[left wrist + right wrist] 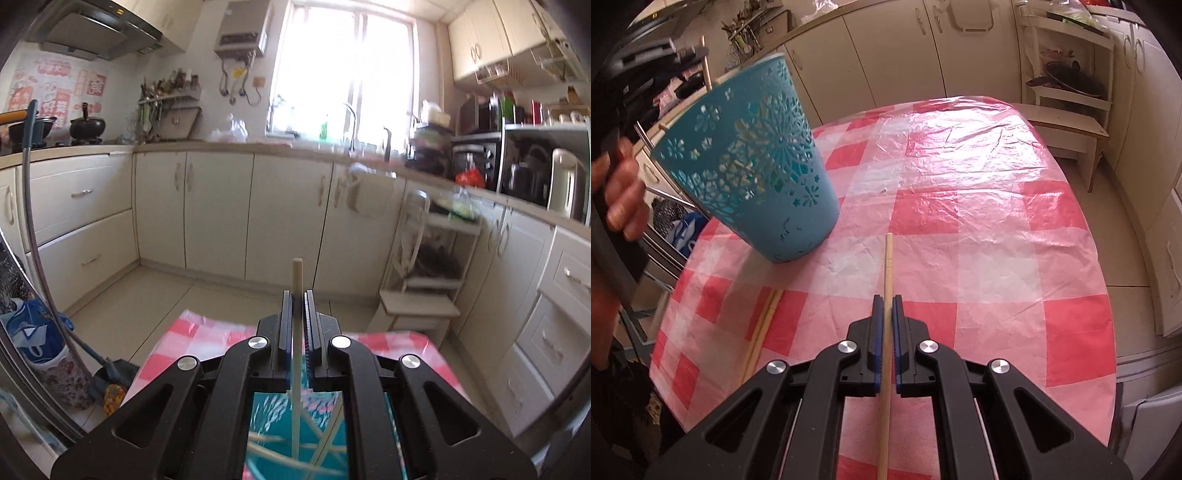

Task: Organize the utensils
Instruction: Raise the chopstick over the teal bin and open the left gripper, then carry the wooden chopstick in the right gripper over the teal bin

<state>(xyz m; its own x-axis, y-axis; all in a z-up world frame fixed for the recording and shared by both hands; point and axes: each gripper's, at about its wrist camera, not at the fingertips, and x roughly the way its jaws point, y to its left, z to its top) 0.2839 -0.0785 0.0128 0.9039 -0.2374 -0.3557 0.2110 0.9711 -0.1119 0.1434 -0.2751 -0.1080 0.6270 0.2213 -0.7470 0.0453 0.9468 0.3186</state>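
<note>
A teal perforated holder [753, 170] stands on the red-checked tablecloth [960, 206] at the left. My left gripper [297, 295] is shut on a wooden chopstick [297, 280], held upright over the holder's mouth [317, 435], where several chopsticks lie inside. That gripper shows at the upper left of the right wrist view [696, 51], above the holder's rim. My right gripper [886, 299] is shut on another wooden chopstick [887, 258], held above the cloth, its tip pointing toward the holder's base. A pair of chopsticks [764, 325] lies on the cloth at the left.
The table's far and right edges drop to a tiled floor. A white stepped shelf [1071, 103] stands behind the table at the right. Cream kitchen cabinets [221, 206] line the walls. A broom and dustpan [107, 373] lean at the left.
</note>
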